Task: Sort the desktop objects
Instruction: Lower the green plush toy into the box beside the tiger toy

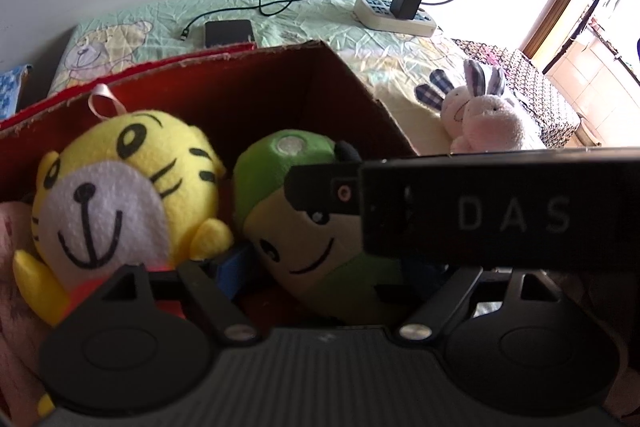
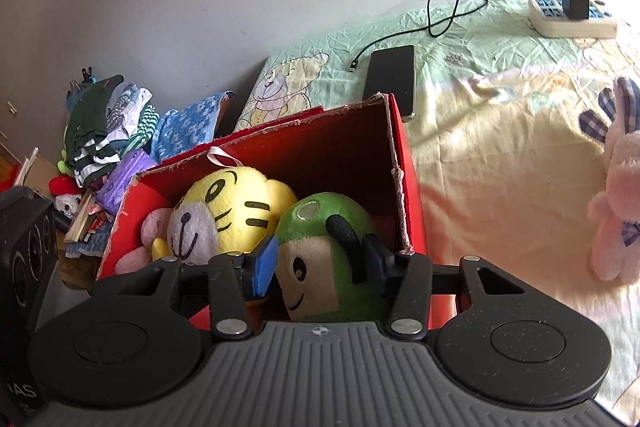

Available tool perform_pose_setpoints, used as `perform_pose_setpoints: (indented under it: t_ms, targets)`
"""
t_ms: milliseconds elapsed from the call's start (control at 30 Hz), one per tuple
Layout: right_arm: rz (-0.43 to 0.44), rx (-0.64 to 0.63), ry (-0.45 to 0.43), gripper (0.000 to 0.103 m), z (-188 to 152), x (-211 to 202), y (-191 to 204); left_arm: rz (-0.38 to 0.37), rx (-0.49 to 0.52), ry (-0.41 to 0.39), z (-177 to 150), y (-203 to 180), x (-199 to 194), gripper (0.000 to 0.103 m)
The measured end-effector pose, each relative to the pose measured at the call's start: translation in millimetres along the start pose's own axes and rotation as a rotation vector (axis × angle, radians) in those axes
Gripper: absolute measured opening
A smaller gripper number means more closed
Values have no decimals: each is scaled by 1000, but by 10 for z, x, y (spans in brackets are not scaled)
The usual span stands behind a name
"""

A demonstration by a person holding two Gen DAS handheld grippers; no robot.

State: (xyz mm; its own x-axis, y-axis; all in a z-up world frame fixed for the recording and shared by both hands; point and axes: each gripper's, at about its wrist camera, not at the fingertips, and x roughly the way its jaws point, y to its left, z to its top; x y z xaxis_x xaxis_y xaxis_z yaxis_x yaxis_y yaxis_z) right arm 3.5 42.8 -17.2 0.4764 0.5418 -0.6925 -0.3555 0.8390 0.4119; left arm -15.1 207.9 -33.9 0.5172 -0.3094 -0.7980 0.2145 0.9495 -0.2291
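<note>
- Left wrist view. Nearest the lens, left tool (image 1: 328,269) stands wide; its left blue pad (image 1: 234,271) is clear, its right finger partly masked. Nothing is gripped between them.
- Black block lettered DAS (image 1: 500,211) sits close on the tool's right and covers part of the view.
- Green plush toy (image 1: 288,227) lies just ahead of the tool, inside the red box (image 1: 240,87), face turned up.
- Yellow tiger plush (image 1: 120,179) lies ahead-left of the tool, touching the green one, in the same box.
- Ahead-right, outside the box, pink rabbit plush pair (image 1: 488,119) sits on the bed sheet (image 1: 360,43).
- Far ahead, past the box wall: dark phone (image 1: 229,31), and a power strip (image 1: 424,25) with a black charger (image 1: 406,1) plugged in.
- Right wrist view. Right tool (image 2: 320,263) is narrowed around the green plush toy (image 2: 316,227); both blue pads (image 2: 266,263) touch its sides.
- Held toy sits within the red box (image 2: 332,147), against the box's right wall.
- Yellow tiger plush (image 2: 228,203) lies just left of the held toy; a pink plush (image 2: 154,223) lies further left in the box.
- Black casing (image 2: 24,247) stands at the tool's far left, outside the box.
- Pile of folded clothes (image 2: 104,123) lies ahead-left, beyond the box.
- Phone (image 2: 390,79) lies ahead, just behind the box corner; pink rabbit plush (image 2: 620,195) sits well right of the tool.
</note>
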Motion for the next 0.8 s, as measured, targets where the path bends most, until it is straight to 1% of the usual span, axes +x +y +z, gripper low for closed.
perform_pose_setpoints:
  t_ms: [233, 500, 800]
  targets:
    - [28, 23, -39, 48, -36, -19, -63, 12, 3, 6, -5, -12, -11, 86]
    - [36, 10, -48, 46, -60, -29, -72, 27, 10, 17, -5, -46, 8, 90]
    - [54, -4, -60, 46, -87, -46, -94, 47, 12, 10, -18, -79, 34, 94]
